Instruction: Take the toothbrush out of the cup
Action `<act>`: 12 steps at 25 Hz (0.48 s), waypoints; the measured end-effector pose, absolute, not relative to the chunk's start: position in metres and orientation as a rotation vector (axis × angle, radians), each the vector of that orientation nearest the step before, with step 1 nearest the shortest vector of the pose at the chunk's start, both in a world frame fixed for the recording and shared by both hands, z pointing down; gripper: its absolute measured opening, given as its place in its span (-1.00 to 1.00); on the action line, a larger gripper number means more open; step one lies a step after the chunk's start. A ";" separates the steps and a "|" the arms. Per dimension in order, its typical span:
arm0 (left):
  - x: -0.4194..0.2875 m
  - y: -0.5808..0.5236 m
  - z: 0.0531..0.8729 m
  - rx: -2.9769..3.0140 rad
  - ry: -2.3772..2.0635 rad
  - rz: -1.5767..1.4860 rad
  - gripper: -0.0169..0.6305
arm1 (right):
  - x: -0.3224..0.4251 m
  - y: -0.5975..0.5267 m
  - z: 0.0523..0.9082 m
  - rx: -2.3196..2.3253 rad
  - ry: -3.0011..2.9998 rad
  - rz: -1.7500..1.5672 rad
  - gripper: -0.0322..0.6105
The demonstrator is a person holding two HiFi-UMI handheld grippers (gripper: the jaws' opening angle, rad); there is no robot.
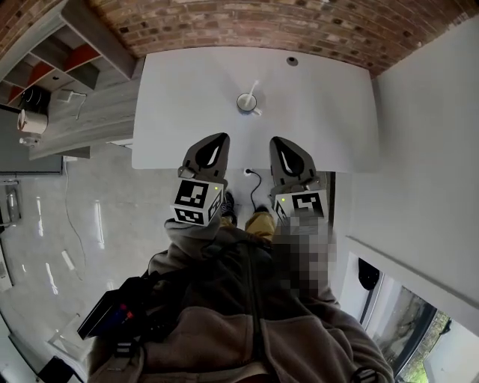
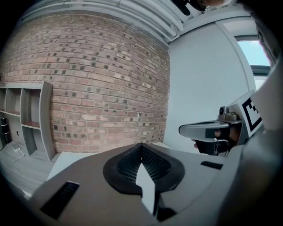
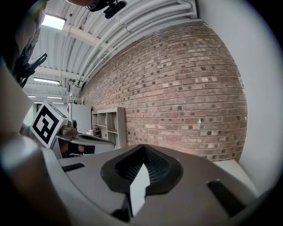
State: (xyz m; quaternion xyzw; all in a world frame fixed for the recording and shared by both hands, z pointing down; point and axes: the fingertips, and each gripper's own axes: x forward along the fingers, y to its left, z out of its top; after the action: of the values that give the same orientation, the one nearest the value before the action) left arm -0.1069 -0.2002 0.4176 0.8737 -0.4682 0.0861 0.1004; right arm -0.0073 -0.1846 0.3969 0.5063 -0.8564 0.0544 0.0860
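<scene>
Person, one: grey-brown fleece jacket [image 1: 247, 314] nearest the head camera, with a black device [image 1: 112, 310] at the left hip. The face is masked by a mosaic patch.

Grippers, two, held side by side over the near edge of the table.
- Left gripper [image 1: 219, 141]: grey body, black ribbed pads, jaws pressed together at the tips, nothing between them. Its own view [image 2: 141, 145] confirms this. Marker cube [image 1: 198, 200] at its near end.
- Right gripper [image 1: 278, 142]: same build, jaws likewise closed tip to tip on nothing, as its own view [image 3: 143, 148] shows. Marker cube [image 1: 301, 203] at its near end.
- Each gripper appears at the edge of the other's view, level with it.

Table [image 1: 187, 90], one: white, rectangular, its far edge against the wall. One round hole [image 1: 292, 61] near the far right edge.

Cup [image 1: 247, 103], one: pale, with a handle on its right, standing upright near the middle of the table, toward the far side.

Toothbrush [image 1: 252, 90], one: white, standing in the cup, leaning up and to the far right.

Position relative to grippers: cup and toothbrush lie beyond both jaw tips, roughly on the line between the two grippers, well apart from either. Neither gripper touches them.

Cable [image 1: 254, 179], one: dark, trailing below the near table edge between the grippers.

Brick wall [image 1: 262, 22], one, behind the table.

Shelf unit [image 1: 67, 52], one: grey, open compartments, far left.

Floor [image 1: 60, 239]: glossy, pale, left of the person.
</scene>
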 end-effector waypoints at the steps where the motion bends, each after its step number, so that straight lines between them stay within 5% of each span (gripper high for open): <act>1: -0.103 -0.205 0.423 2.569 -1.383 0.266 -0.93 | -0.003 -0.189 0.401 1.510 -2.552 0.181 -0.89; 12: -0.084 -0.256 0.471 2.414 -1.450 0.339 -0.93 | 0.017 -0.248 0.443 1.372 -2.575 0.265 -0.89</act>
State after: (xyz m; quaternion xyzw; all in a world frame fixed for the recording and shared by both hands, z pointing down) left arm -0.0839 -0.2563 0.4708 0.8412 -0.5053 0.1181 0.1522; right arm 0.0172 -0.2475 0.4435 0.4657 -0.8739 0.0901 0.1060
